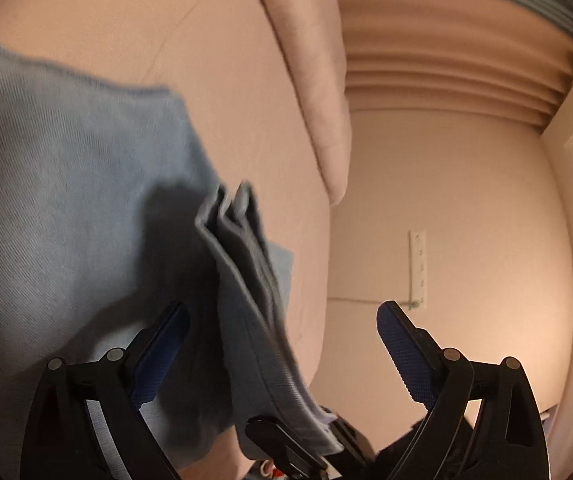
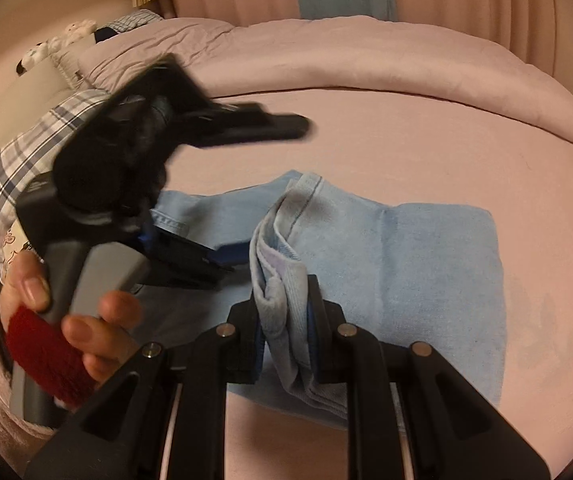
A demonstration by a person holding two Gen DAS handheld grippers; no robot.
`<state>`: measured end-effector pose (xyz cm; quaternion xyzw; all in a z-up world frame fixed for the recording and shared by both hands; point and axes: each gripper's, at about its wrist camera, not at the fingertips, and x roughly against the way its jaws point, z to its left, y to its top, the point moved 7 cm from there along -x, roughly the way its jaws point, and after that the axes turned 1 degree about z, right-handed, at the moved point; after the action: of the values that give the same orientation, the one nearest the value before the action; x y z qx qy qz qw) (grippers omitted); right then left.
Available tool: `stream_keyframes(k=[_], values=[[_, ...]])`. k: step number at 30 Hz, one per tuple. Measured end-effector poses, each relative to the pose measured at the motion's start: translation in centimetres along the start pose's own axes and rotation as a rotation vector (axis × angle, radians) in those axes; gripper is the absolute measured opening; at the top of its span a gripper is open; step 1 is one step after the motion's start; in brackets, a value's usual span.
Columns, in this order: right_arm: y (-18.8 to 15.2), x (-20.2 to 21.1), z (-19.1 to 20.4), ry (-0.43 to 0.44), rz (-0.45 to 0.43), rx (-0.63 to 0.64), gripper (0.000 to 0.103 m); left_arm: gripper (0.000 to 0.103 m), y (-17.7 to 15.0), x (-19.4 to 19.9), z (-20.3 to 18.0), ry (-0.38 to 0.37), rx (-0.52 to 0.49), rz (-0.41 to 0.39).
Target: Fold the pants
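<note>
pink quilted bed cover [image 2: 366,128] spans the view. light blue denim pants [image 2: 426,264] lie partly folded on it, centre toward 3 o'clock. right gripper [image 2: 286,312] is clamped on a bunched hem at 6 o'clock. left gripper [image 1: 282,344] is spread wide, holding nothing. risk: the thick layered bunch slips out unevenly, skewing the fold.

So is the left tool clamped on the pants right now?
No, the left tool is wide open, with the pants hem loose between its fingers.
</note>
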<state>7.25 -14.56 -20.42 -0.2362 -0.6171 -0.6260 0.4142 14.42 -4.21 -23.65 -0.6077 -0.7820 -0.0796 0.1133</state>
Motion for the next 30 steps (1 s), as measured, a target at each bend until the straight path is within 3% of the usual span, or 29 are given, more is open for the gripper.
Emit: stream_keyframes(k=[1, 3, 4, 5, 8, 12, 15, 18, 21, 27, 30], values=[[0.0, -0.1, 0.2, -0.004, -0.002, 0.004, 0.018, 0.086, -0.2, -0.1, 0.2, 0.025, -0.014, -0.001], [-0.2, -0.3, 0.4, -0.019, -0.003, 0.027, 0.018, 0.047, -0.1, 0.1, 0.5, 0.068, -0.041, -0.019], [-0.3, -0.4, 0.5, -0.021, -0.001, 0.033, 0.018, 0.039, 0.0, 0.2, 0.6, 0.071, -0.05, -0.023], [-0.4, -0.5, 0.6, -0.024, 0.001, 0.035, 0.018, 0.024, 0.1, 0.3, 0.6, 0.08, -0.068, -0.034], [-0.4, -0.6, 0.9, -0.047, -0.027, 0.052, 0.018, 0.012, 0.3, 1.1, -0.3, 0.119, -0.162, -0.066], [0.0, -0.9, 2.2, -0.087, -0.068, 0.117, 0.018, 0.01, 1.4, 0.6, -2.1, 0.161, -0.274, -0.124], [0.3, -1.8, 3.4, -0.104, -0.074, 0.182, 0.021, 0.01, 2.5, 1.0, -0.4, 0.235, -0.266, -0.142], [-0.4, -3.8, 3.4, -0.1, -0.018, 0.192, 0.021, 0.01, 3.6, 0.7, 1.9, 0.31, -0.234, -0.153], [-1.2, -5.4, 3.0, -0.087, 0.023, 0.17, 0.021, 0.01, 3.6, 1.2, 2.8, 0.317, -0.222, -0.16], [-0.6, -5.5, 3.6, -0.081, 0.014, 0.194, 0.021, 0.01, 4.0, 1.2, 1.8, 0.346, -0.277, -0.185], [-0.6, -5.2, 3.6, -0.096, 0.002, 0.207, 0.02, 0.01, 4.1, 0.2, 2.7, 0.409, -0.288, -0.162]])
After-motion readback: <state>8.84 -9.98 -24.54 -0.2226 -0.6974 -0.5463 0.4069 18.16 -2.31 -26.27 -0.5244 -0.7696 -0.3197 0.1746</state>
